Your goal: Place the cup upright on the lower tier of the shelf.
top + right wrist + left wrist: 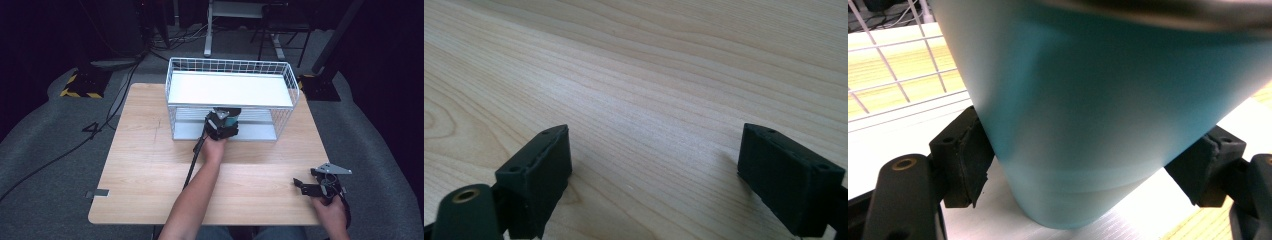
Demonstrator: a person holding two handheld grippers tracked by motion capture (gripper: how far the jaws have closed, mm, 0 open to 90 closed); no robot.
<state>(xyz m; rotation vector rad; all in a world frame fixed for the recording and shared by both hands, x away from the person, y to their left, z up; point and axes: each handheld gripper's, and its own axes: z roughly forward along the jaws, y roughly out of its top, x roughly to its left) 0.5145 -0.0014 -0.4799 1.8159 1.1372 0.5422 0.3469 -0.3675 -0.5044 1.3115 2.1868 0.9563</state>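
Teal cup in left claw, arm outstretched

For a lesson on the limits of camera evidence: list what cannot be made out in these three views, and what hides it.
- Teal cup: in the left gripper view its top is cut off by the frame edge and its surface is blurred by closeness.
- Same cup in the high view: mostly hidden by the left claw and the wire rack's upper shelf.
- Right claw: wood fills the frame, so its place on the table is unclear there.

The wire rack's upper shelf roofs the lower bay; tabletop lies open.
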